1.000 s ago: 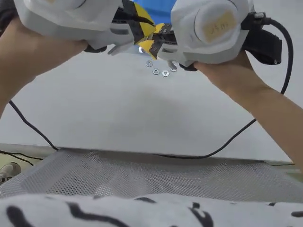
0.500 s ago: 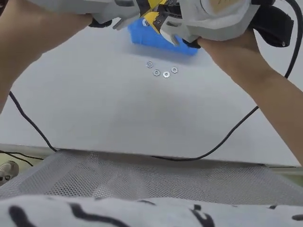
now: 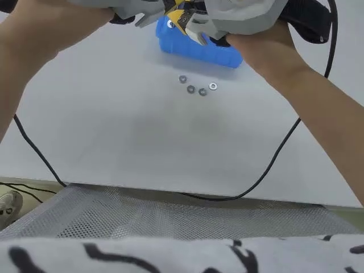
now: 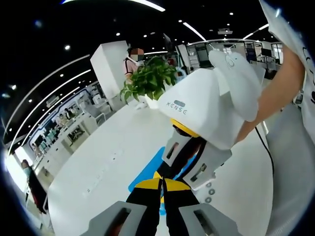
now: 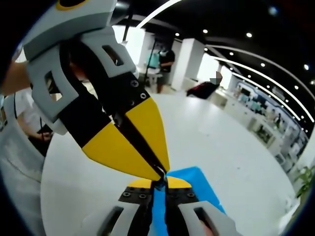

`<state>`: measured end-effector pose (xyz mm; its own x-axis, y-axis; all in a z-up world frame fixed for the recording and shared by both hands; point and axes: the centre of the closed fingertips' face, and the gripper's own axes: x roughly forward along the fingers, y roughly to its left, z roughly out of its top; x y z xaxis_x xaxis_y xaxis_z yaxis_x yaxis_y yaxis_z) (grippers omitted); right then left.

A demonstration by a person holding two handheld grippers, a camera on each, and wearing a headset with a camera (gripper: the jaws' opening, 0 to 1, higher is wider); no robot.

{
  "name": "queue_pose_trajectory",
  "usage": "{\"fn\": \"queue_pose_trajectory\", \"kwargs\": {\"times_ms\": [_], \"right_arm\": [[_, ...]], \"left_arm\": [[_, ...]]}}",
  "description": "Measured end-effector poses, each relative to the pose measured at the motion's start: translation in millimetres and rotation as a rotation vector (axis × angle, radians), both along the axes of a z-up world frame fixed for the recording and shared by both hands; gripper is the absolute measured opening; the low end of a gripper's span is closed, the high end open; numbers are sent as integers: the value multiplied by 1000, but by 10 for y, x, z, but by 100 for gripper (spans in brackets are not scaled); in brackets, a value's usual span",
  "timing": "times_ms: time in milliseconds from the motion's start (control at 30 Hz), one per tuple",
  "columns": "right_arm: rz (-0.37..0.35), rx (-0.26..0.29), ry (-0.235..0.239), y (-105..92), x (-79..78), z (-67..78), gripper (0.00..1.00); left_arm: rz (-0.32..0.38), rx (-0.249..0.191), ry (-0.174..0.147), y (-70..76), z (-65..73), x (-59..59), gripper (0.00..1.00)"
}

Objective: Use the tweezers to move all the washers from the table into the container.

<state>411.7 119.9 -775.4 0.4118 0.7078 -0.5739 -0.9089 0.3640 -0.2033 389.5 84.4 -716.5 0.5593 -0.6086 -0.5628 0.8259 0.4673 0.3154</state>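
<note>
**Head view.** Four washers [image 3: 191, 89] lie flat on the bench [image 3: 142, 148] in a short bent row, just in front of the blue container [image 3: 205, 52]. Judged: task underway, these four left to move. The container's long axis runs upper left to lower right. A small pale ring [image 3: 170, 24] sits against the blue; cannot tell whether it is carried or inside. The left hand-held gripper [image 3: 170, 11] and right hand-held gripper [image 3: 190, 25] meet tip to tip over the container's left end.

**Left gripper view.** Own jaws are pressed together. The washers lie just beside the container.

**Right gripper view.** The left gripper's yellow pads close along a dark line. Own jaws leave a narrow slit with blue showing through. Cannot tell whether either grip holds tweezers.
</note>
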Motion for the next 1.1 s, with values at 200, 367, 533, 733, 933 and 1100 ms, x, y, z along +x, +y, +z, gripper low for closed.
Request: {"fn": "queue_pose_trajectory", "kwargs": {"times_ms": [200,367,533,733,933,1100], "right_arm": [[4,-8,9,-21,-67,-34,4],[3,-4,25,-40,-138,-54,4],[0,6,41,-40,-172,-83,4],[3,7,47,-54,-215,-106,4],[3,0,42,-53,-185,-144,4],[0,-11,36,-31,-101,-186,5]], "left_arm": [[-8,14,7,-14,-47,-31,0],[-8,14,20,-17,-84,-58,0],[-8,16,25,-24,-92,-109,0],[-12,14,36,-45,-102,-167,0],[-10,29,27,-43,-136,-163,0],[-1,46,23,-17,-185,-66,0]]}}
